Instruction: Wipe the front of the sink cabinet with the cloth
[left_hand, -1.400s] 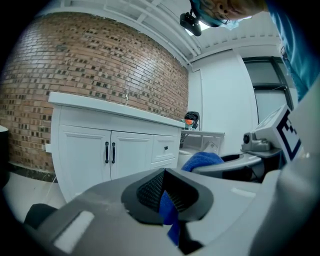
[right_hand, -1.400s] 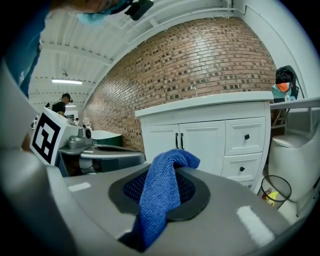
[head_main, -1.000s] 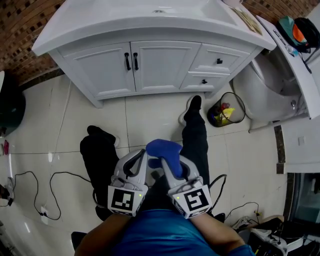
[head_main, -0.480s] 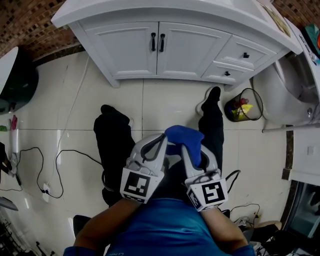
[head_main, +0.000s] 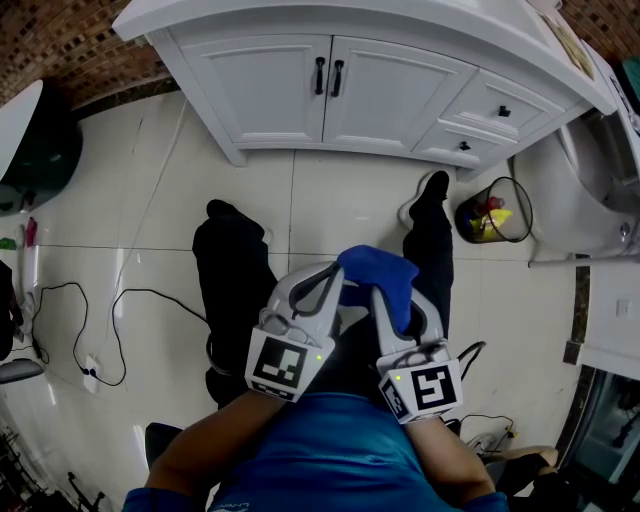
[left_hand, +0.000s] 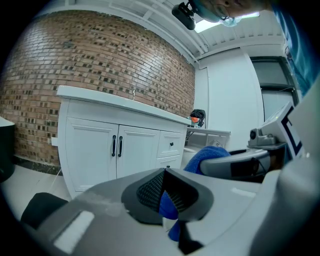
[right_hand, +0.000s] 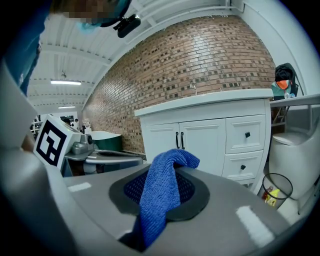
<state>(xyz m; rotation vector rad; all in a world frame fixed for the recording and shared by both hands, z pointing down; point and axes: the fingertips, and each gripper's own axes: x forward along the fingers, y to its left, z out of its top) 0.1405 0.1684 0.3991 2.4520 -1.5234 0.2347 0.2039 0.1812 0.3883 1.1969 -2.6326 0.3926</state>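
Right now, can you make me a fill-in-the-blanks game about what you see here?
1. The right gripper is holding a ___ cloth.
2. The two doors of the white sink cabinet have ___ handles.
3. The wall behind the sink cabinet is made of ___.

Missing words: blue; black; brick.

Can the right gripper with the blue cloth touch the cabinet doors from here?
Probably not yet. Only bare floor tiles lie between the right gripper, shut on the blue cloth, and the cabinet doors, but they look too far off; stepping closer seems needed.
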